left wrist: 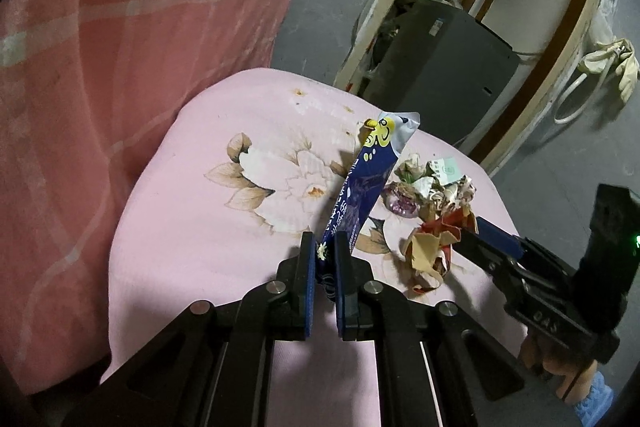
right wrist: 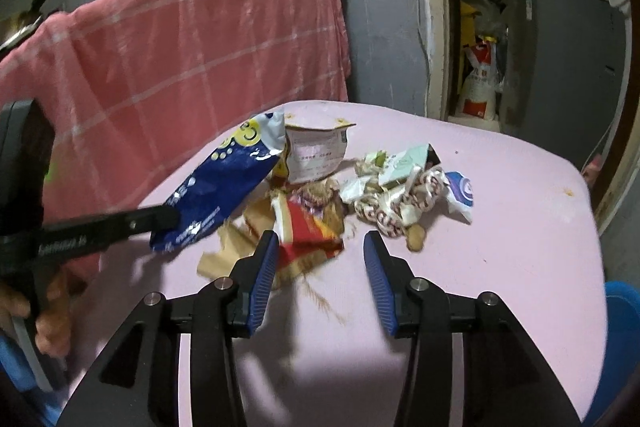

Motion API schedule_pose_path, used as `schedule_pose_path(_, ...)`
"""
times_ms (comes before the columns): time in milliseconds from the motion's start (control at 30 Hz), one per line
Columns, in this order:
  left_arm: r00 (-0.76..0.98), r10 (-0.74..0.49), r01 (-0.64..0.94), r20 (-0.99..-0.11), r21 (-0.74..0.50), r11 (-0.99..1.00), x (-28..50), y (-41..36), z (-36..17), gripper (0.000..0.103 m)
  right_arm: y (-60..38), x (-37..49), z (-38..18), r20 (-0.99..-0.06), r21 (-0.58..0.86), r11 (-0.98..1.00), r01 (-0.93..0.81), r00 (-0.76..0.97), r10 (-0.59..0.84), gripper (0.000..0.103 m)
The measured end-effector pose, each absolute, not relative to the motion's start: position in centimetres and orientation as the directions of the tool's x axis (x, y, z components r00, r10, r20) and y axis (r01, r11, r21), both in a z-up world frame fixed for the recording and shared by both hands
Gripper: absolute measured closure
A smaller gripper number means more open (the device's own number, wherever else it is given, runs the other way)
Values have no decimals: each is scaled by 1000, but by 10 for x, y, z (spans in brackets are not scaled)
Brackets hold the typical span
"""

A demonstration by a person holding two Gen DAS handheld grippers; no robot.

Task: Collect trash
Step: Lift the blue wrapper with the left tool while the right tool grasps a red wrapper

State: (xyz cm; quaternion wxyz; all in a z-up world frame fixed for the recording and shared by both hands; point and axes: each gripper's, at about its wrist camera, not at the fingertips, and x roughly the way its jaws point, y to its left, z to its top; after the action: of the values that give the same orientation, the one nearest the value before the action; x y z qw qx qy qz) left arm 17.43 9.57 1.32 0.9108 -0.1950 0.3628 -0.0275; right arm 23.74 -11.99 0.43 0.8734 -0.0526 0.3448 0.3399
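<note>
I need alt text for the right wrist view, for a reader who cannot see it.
The open right gripper hovers over a pile of crumpled wrappers and a red packet on a pink floral cloth. At left, the left gripper holds a blue snack bag up.

The table is covered with a soft pink cloth that has a big pale flower printed on it and a few small brown spots near the far edge. On the cloth lies a little heap of trash: a red and tan wrapper, a white paper packet with small print, some crumpled white and striped wrappers and a white scrap with a purple swirl. They lie close together, touching or piled on one another.
</note>
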Motion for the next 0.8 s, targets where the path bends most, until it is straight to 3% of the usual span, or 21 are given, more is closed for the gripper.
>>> schedule_pose_path(133,735,-196,-91,-649,-381,920,176,97,14,97,-112,245,3,-640,151,758,-634,522,564,61)
schedule_pose_path(233,736,-199,-89,-647,-384,919,176,98,13,97,-111,245,1,-637,145,755,-640,523,566,77)
schedule_pose_path(367,738,-202,-86,-644,-386,918,173,99,15,97,-113,241,3,-622,139,753,-643,535,571,87)
schedule_pose_path(633,787,-181,-54,-590,-358,932,161,89,30,97,-124,225,13,-575,117,771,-627,590,567,90)
schedule_pose_path(800,834,-182,-8,-521,-342,940,151,72,45,97,-150,203,34,-487,96,805,-586,677,551,90)
